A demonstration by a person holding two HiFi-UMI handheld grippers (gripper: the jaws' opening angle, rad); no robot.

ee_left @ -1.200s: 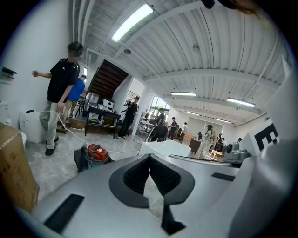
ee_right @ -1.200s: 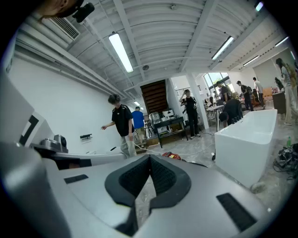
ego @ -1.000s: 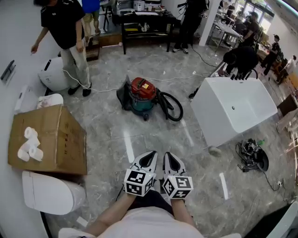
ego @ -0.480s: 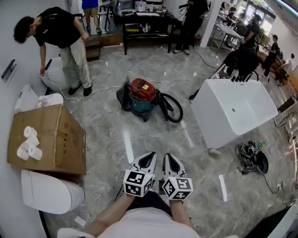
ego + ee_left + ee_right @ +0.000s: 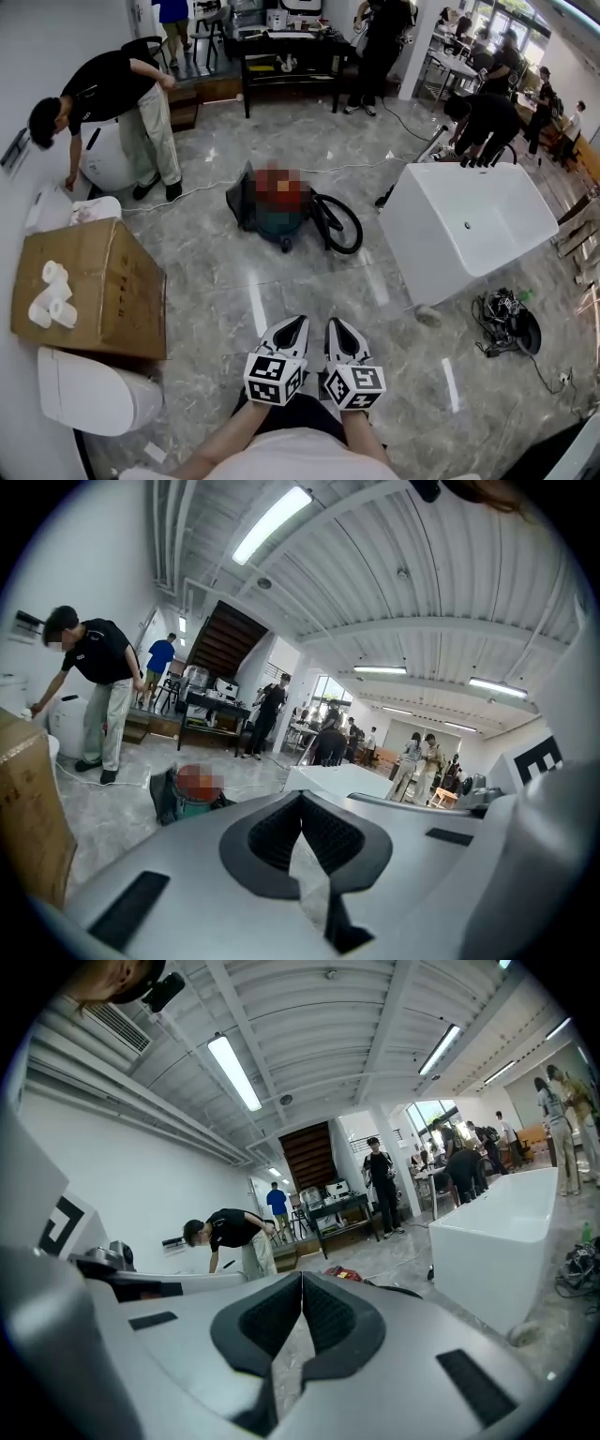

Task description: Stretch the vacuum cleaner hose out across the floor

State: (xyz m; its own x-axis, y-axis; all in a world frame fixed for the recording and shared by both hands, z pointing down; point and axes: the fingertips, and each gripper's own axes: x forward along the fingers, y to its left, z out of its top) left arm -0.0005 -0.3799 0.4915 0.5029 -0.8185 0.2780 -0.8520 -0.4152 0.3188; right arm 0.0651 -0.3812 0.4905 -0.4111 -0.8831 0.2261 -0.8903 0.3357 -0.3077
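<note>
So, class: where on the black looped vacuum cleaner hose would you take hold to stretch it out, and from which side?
Probably the outer curve of the black looped hose, on the side away from the red and teal vacuum cleaner. Come from the near side, over the grey floor: the loop seems to lie flat there, clear of the cleaner, so jaws can straddle it.

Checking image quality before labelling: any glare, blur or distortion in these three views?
Head view: wide-angle bowing at the edges, light streaks on the glossy floor, a mosaic patch over the vacuum cleaner. Left gripper view: fisheye with dark corners, left claw fills the lower half. Right gripper view: same vignette, ceiling lamp blown out.
</note>
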